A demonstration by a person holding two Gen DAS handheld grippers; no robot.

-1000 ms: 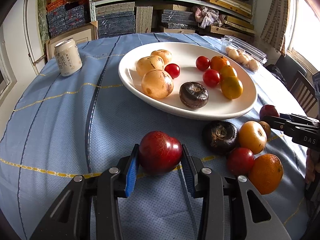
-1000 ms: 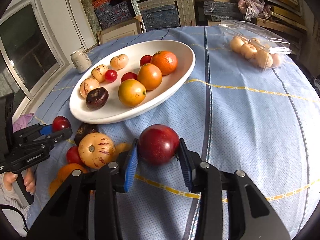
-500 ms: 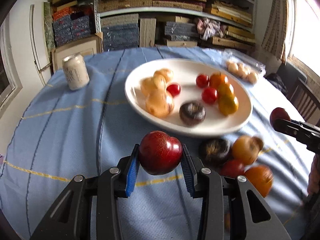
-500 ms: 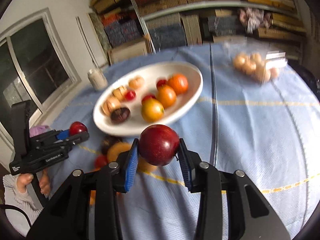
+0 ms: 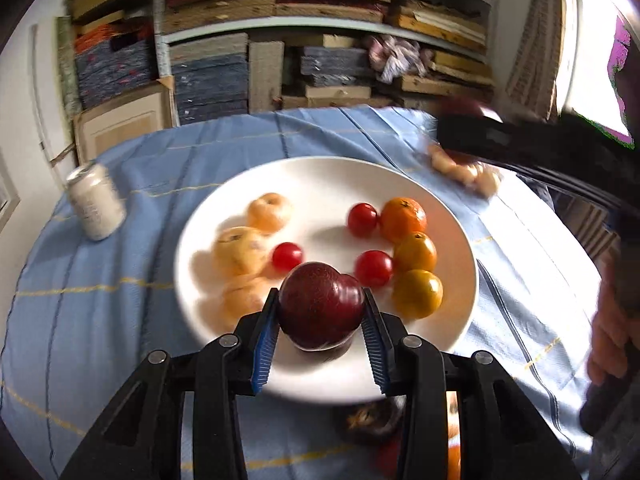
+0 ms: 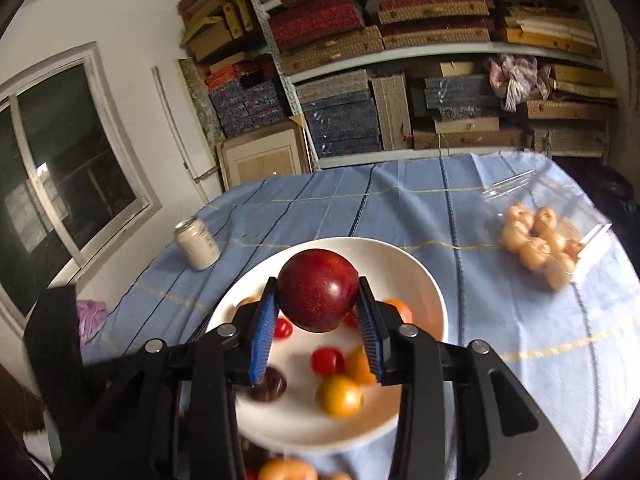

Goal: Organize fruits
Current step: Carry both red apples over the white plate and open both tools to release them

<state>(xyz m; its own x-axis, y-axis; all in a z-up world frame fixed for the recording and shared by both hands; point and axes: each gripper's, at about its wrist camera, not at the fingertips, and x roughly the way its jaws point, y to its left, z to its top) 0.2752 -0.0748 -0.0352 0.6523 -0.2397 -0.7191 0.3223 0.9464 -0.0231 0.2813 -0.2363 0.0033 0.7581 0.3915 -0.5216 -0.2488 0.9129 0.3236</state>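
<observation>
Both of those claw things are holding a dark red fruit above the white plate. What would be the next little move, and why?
Probably lower each fruit toward a bare patch of the white plate. The left gripper is shut on a dark red plum, and the right gripper is shut on another plum. Both hang over the plate, where the sorted fruit already lies.

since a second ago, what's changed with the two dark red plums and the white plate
Both grippers lifted their dark red plums off the blue tablecloth and carried them over the white plate: left gripper with its plum, right gripper with its plum. Both grips, the plated fruit and the can are unchanged.
</observation>
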